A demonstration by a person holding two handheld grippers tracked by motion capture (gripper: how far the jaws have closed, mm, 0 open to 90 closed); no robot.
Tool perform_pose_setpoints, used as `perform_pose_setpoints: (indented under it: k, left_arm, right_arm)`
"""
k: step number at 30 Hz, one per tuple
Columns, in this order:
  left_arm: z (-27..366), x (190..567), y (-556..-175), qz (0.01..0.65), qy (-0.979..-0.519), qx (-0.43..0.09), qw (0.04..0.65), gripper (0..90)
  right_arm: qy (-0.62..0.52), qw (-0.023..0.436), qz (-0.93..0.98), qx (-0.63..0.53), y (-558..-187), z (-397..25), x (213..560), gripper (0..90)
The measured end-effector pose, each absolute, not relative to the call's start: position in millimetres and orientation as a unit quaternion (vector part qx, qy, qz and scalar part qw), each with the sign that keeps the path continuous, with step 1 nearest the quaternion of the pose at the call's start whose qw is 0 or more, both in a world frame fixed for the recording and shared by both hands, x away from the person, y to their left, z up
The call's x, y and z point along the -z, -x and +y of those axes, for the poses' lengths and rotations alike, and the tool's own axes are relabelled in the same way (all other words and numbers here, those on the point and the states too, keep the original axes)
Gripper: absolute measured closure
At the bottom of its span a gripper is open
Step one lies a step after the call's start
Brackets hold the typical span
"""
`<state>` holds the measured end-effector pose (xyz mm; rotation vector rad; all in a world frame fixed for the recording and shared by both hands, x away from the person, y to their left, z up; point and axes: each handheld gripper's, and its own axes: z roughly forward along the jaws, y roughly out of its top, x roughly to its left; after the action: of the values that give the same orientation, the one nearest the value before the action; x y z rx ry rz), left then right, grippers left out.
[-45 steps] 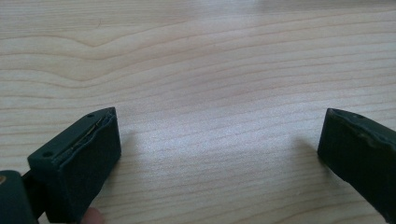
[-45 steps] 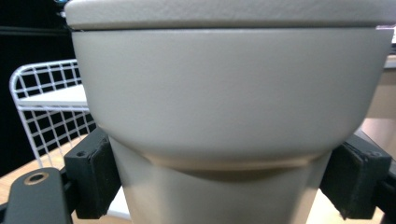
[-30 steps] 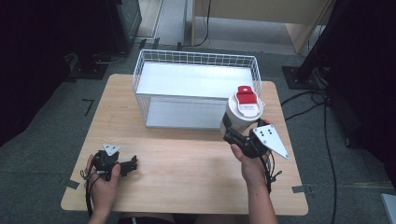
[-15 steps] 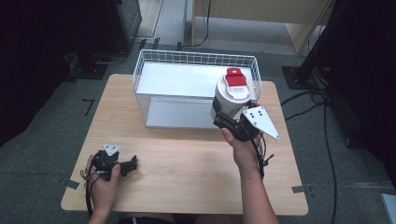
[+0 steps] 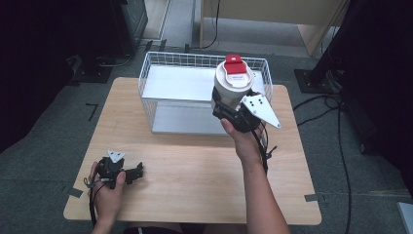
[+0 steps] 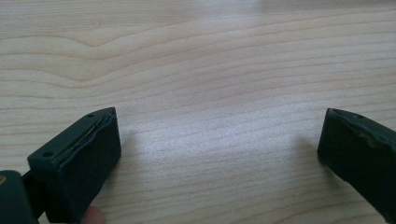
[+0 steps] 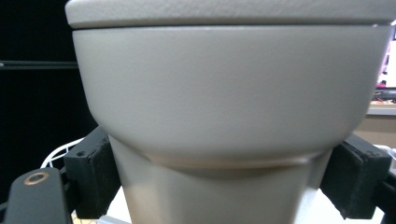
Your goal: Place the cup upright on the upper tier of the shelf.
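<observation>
My right tongs [image 5: 233,113] clamp the beige cup [image 5: 234,87] below its flared upper part, holding it upright over the near right part of the wire basket [image 5: 160,62]. My left tongs [image 5: 131,174] rest agape on the table [image 5: 195,170], well short of the basket

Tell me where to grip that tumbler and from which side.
Grip the tumbler on its narrower lower body, just under the step where it widens, coming in from the side with one of the fingers on each flank. The right gripper holds it that way now. The flared upper part sits above the fingers, which should help stop it slipping down, and the red flip lid stays free.
</observation>
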<state>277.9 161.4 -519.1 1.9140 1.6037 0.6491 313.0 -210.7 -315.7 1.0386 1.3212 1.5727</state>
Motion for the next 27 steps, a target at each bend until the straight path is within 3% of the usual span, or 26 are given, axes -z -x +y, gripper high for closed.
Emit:
perform_pose_setpoints:
  k: [27]
  left_arm:
    - [161.4,519.2,-277.9,0.597,-0.713,-0.242,0.277,0.0]
  right_arm:
    - [-0.444,0.402,0.538,-0.593,-396.7,-188.5,316.7,13.0]
